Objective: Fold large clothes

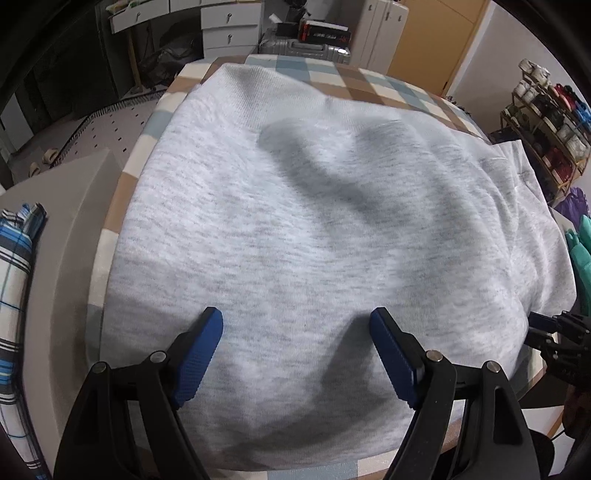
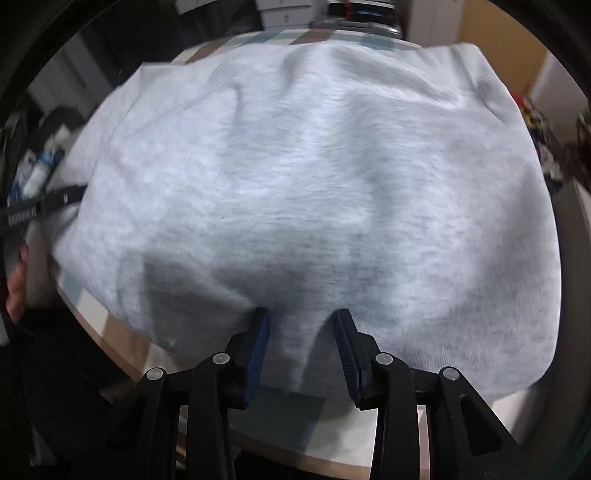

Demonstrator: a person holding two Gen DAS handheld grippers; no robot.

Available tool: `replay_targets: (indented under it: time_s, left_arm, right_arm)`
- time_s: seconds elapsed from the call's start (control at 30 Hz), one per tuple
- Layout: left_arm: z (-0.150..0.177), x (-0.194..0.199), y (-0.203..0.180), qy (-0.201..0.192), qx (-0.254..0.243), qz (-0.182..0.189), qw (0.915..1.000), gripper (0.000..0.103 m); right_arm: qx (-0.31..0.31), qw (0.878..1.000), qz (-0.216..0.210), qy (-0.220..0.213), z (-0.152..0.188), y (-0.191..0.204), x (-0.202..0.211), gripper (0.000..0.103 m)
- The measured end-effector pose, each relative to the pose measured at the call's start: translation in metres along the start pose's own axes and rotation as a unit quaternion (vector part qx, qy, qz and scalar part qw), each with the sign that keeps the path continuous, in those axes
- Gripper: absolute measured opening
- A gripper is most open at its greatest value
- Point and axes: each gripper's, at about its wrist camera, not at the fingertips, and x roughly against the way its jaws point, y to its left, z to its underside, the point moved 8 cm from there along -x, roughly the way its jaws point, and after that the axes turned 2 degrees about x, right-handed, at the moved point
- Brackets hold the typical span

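A large light grey sweatshirt lies spread over the checked tablecloth and fills most of both views; it also shows in the right wrist view. My left gripper is open, its blue pads wide apart just above the cloth near the front edge. My right gripper is partly closed with a fold of the sweatshirt's near edge between its pads; the fabric rises in a lifted ridge from it. The right gripper also shows at the right edge of the left wrist view.
A folded blue plaid garment lies on a grey surface at the left. A teal item sits at the right edge. Drawers, a suitcase and a shoe rack stand beyond the table.
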Motion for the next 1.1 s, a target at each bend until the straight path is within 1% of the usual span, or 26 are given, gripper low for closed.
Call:
replay_targets:
  time_s: [0.07, 0.1, 0.13, 0.17, 0.2, 0.23, 0.27, 0.3, 0.33, 0.37, 0.4, 0.43, 0.47, 0.5, 0.53, 0.57, 0.6, 0.63, 0.7, 0.77, 0.83, 0.9, 0.97, 1.0, 1.03, 1.1]
  left_arm:
    - [-0.004, 0.014, -0.006, -0.031, -0.002, 0.017, 0.9994, 0.078]
    - [-0.008, 0.025, -0.010, -0.053, 0.001, 0.034, 0.9980, 0.078]
    - [-0.013, 0.041, -0.018, -0.088, 0.005, 0.068, 0.9938, 0.078]
    - [-0.017, 0.053, -0.027, -0.112, 0.005, 0.099, 0.9888, 0.078]
    - [-0.019, 0.061, -0.036, -0.124, 0.001, 0.118, 0.9853, 0.078]
    - [-0.022, 0.065, -0.052, -0.125, -0.015, 0.132, 0.9831, 0.078]
    - [-0.022, 0.062, -0.066, -0.112, -0.030, 0.134, 0.9842, 0.078]
    - [-0.021, 0.054, -0.080, -0.087, -0.048, 0.130, 0.9865, 0.078]
    - [-0.018, 0.038, -0.094, -0.048, -0.067, 0.112, 0.9902, 0.078]
    - [-0.015, 0.020, -0.102, -0.006, -0.084, 0.077, 0.9935, 0.078]
    - [-0.011, 0.002, -0.104, 0.027, -0.098, 0.034, 0.9942, 0.079]
    - [-0.008, -0.016, -0.105, 0.056, -0.112, 0.003, 0.9921, 0.079]
    - [-0.010, -0.022, -0.106, 0.062, -0.110, 0.004, 0.9920, 0.079]
    - [-0.013, -0.025, -0.104, 0.066, -0.099, 0.010, 0.9928, 0.081]
    - [-0.014, -0.030, -0.102, 0.079, -0.089, 0.019, 0.9927, 0.082]
    - [-0.015, -0.034, -0.101, 0.087, -0.088, 0.024, 0.9920, 0.085]
    - [-0.015, -0.039, -0.097, 0.090, -0.092, 0.024, 0.9913, 0.099]
    - [-0.014, -0.048, -0.091, 0.095, -0.092, 0.024, 0.9909, 0.103]
    - [-0.015, -0.053, -0.088, 0.096, -0.076, 0.040, 0.9917, 0.102]
    - [-0.015, -0.049, -0.092, 0.094, -0.085, 0.028, 0.9915, 0.103]
    - [-0.017, -0.042, -0.094, 0.096, -0.088, 0.028, 0.9910, 0.103]
    - [-0.017, -0.024, -0.095, 0.105, -0.073, 0.041, 0.9909, 0.102]
    - [-0.020, 0.004, -0.087, 0.092, -0.061, 0.040, 0.9931, 0.102]
    - [-0.019, 0.014, -0.084, 0.087, -0.063, 0.040, 0.9934, 0.102]
    - [-0.017, 0.025, -0.081, 0.083, -0.072, 0.035, 0.9934, 0.102]
    - [-0.008, 0.035, -0.070, 0.078, -0.094, -0.001, 0.9925, 0.102]
  right_arm:
    - [-0.013, 1.000, 0.007, -0.007, 0.003, -0.002, 0.005, 0.036]
    - [-0.025, 1.000, 0.005, -0.012, 0.004, -0.002, 0.011, 0.036]
    - [-0.042, 0.999, -0.009, -0.025, 0.004, 0.001, 0.019, 0.036]
    - [-0.065, 0.996, -0.034, -0.050, 0.002, 0.003, 0.033, 0.036]
    - [-0.088, 0.991, -0.056, -0.081, -0.001, 0.004, 0.046, 0.036]
    - [-0.121, 0.981, -0.080, -0.127, -0.005, 0.004, 0.065, 0.037]
    - [-0.141, 0.973, -0.090, -0.157, -0.007, 0.003, 0.076, 0.044]
    - [-0.162, 0.964, -0.095, -0.188, -0.008, 0.002, 0.087, 0.053]
    - [-0.183, 0.952, -0.098, -0.225, -0.008, 0.001, 0.097, 0.055]
    - [-0.193, 0.945, -0.100, -0.243, -0.009, -0.001, 0.101, 0.059]
    - [-0.204, 0.938, -0.103, -0.260, -0.008, -0.001, 0.102, 0.063]
    - [-0.212, 0.933, -0.103, -0.271, -0.008, 0.002, 0.098, 0.066]
    - [-0.220, 0.928, -0.099, -0.285, -0.005, 0.000, 0.095, 0.072]
    - [-0.221, 0.925, -0.093, -0.294, -0.002, -0.004, 0.094, 0.073]
    - [-0.222, 0.928, -0.081, -0.290, 0.001, -0.007, 0.087, 0.073]
    - [-0.228, 0.935, -0.077, -0.262, 0.002, -0.011, 0.079, 0.074]
    - [-0.237, 0.936, -0.094, -0.243, 0.001, -0.013, 0.073, 0.074]
    - [-0.247, 0.931, -0.115, -0.242, 0.000, -0.015, 0.070, 0.074]
    - [-0.253, 0.931, -0.117, -0.237, -0.001, -0.019, 0.069, 0.074]
    - [-0.237, 0.933, -0.108, -0.248, -0.003, -0.020, 0.075, 0.074]
    - [-0.233, 0.930, -0.100, -0.264, 0.002, -0.016, 0.084, 0.074]
    - [-0.236, 0.926, -0.109, -0.273, 0.010, -0.015, 0.087, 0.075]
    - [-0.239, 0.925, -0.114, -0.271, 0.012, -0.014, 0.087, 0.076]
    - [-0.240, 0.925, -0.115, -0.272, 0.012, -0.015, 0.087, 0.076]
    - [-0.241, 0.924, -0.117, -0.274, 0.012, -0.016, 0.087, 0.076]
    - [-0.242, 0.923, -0.118, -0.277, 0.013, -0.016, 0.089, 0.076]
